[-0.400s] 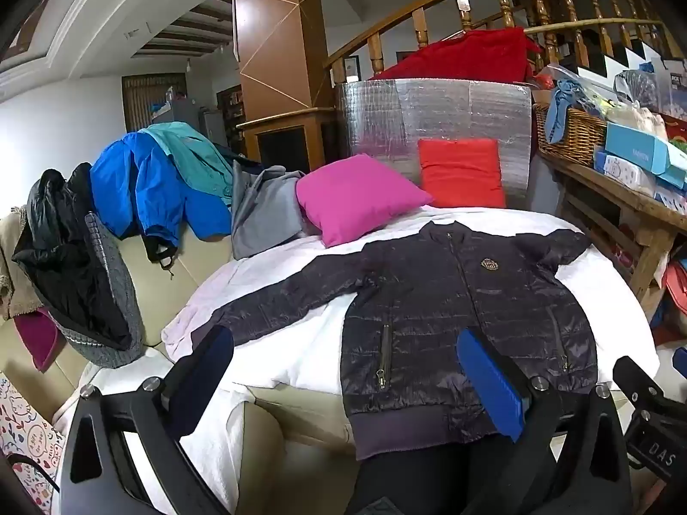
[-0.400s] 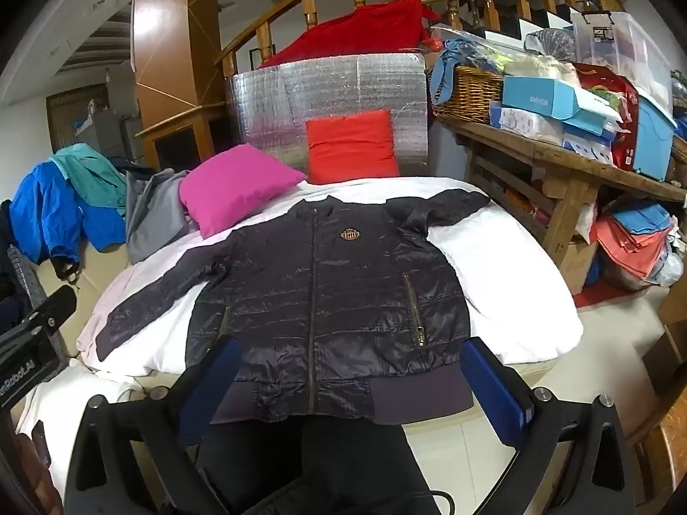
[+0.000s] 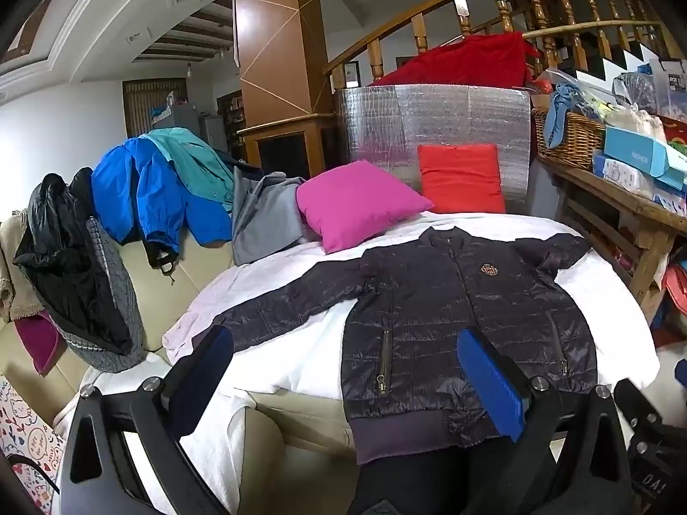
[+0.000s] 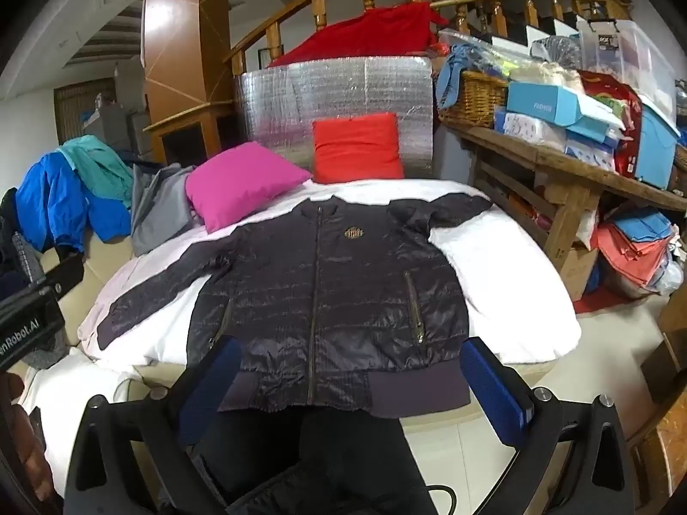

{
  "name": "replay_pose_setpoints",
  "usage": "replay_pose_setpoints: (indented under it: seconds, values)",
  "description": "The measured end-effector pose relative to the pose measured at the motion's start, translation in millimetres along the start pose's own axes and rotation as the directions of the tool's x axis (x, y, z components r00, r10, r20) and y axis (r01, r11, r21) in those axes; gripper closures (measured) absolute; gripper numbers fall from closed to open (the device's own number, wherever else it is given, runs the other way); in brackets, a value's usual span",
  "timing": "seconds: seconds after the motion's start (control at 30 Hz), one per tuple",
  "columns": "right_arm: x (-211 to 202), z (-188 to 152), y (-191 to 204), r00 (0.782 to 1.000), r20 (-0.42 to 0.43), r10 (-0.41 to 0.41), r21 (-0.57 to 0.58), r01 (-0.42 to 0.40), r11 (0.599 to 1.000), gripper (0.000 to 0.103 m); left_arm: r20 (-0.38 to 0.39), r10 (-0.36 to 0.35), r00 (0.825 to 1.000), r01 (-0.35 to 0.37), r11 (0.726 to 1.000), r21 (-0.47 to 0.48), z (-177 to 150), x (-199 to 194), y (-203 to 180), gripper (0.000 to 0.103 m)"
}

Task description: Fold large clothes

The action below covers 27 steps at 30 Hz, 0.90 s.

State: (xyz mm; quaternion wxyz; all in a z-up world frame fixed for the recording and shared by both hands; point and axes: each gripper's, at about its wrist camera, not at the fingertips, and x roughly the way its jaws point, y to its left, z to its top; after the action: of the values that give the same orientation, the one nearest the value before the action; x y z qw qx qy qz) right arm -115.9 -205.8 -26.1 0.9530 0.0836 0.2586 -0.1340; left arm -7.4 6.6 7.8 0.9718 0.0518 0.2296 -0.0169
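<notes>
A dark quilted jacket (image 3: 455, 317) lies flat, front up and zipped, on a white-covered surface (image 3: 292, 356), its hem toward me. One sleeve stretches out to the left; the other is bent near the collar. It also shows in the right wrist view (image 4: 326, 283). My left gripper (image 3: 343, 382) is open and empty, held in front of the jacket's left hem. My right gripper (image 4: 352, 386) is open and empty, held in front of the middle of the hem (image 4: 343, 390).
A pink cushion (image 3: 356, 201) and a red cushion (image 3: 459, 178) lie behind the jacket. Several jackets (image 3: 150, 189) hang over the beige sofa back at left. A wooden bench (image 4: 558, 171) loaded with boxes and a basket stands at right.
Both views have shifted only slightly. The jacket has not moved and both grippers stay open.
</notes>
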Motion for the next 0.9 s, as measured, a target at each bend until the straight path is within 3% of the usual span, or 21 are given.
replay_pose_setpoints:
  seconds: [0.9]
  values:
    - [20,8,-14,0.998,-0.024,-0.059,0.055,0.060,0.997,0.000,-0.024,-0.008,1.000,0.009,0.999,0.043,-4,9,-14,0.000]
